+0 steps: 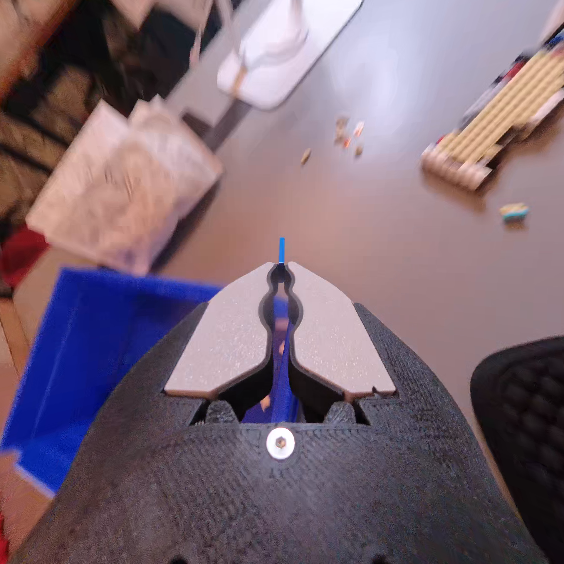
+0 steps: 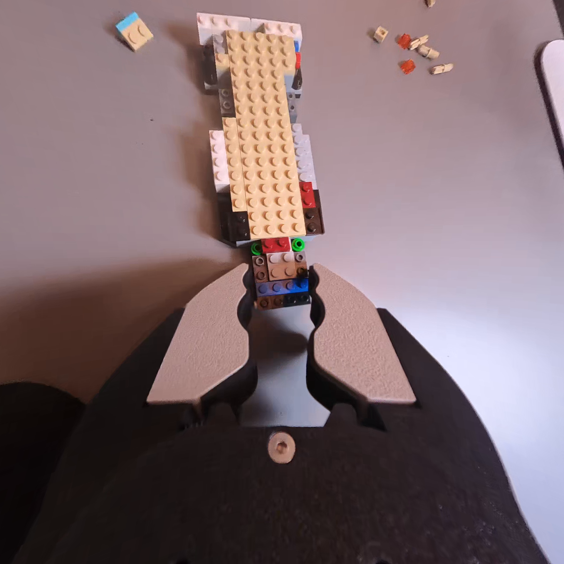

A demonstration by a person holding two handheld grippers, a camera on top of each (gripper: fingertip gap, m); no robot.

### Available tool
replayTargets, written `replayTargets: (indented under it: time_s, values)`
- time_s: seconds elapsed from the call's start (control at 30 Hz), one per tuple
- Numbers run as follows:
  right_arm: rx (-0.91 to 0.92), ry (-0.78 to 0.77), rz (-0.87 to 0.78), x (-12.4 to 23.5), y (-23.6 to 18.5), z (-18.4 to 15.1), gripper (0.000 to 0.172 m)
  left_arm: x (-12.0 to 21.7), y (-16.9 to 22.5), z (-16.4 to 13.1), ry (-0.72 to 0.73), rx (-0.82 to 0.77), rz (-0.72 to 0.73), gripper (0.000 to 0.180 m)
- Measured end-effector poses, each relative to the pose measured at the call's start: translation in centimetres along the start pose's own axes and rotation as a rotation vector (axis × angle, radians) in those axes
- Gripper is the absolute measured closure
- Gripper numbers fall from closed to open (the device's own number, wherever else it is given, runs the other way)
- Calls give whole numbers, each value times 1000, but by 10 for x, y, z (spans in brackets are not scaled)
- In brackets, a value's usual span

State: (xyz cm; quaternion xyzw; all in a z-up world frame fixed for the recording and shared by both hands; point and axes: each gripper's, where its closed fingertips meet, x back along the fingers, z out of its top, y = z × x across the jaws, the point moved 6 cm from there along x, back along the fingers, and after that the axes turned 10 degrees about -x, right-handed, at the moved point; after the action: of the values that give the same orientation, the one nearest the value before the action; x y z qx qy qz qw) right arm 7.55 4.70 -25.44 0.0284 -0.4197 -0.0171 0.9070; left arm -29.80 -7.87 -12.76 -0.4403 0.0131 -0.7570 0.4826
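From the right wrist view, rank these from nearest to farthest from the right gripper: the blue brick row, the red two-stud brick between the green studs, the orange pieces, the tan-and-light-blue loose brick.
1. Blue brick row: between the right gripper fingertips.
2. Red two-stud brick: just ahead, centre.
3. Orange pieces ahead right and tan-and-light-blue loose brick ahead left: both far off, too close to call.

On the grey table point(image 2: 106, 152), a small tan and light-blue brick point(image 2: 134, 30) lies at the upper left of the right wrist view. Loose tan and translucent orange pieces point(image 2: 415, 52) are scattered at its upper right. In the left wrist view, a bright blue plastic bin point(image 1: 91, 351) fills the lower left, blurred white paper bags point(image 1: 122, 183) stand above it, and a white flat object point(image 1: 274, 55) sits at the top centre.
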Motion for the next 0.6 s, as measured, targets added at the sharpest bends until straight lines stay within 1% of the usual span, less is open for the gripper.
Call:
replayTargets:
  time_s: [0.07,0.1,0.17,0.2,0.23,0.33,0.37,0.43,0.47,0.53,0.6]
  values:
    - [12,-31,-20,2,5,-1,137,-1,-13,-44,-159,89,31,177]
    - [16,-45,-40,4,9,-3,138,-4,-13,-62,-215,129,6,177]
    - [6,-58,-67,9,17,-9,138,-13,-8,-84,-278,179,-41,176]
    - [-1,-58,-78,11,20,-12,137,-18,-4,-88,-285,178,-54,167]
    - [-2,-50,-87,13,21,-13,137,-21,-1,-89,-284,175,-58,153]
    - [-12,-33,-86,20,21,-14,133,-18,-2,-72,-205,151,7,133]
    - [-16,-26,-91,22,21,-13,133,-14,-1,-61,-165,128,46,131]
    - [-29,-8,-98,28,21,-12,133,-5,9,-31,-77,40,91,134]
    - [-39,3,-100,30,21,-11,132,-2,13,-22,-77,0,106,136]
    - [-53,22,-102,33,21,-12,132,-2,14,-19,-156,-47,135,135]
    - [-61,35,-102,33,19,-13,132,-7,9,-25,-178,-23,100,133]
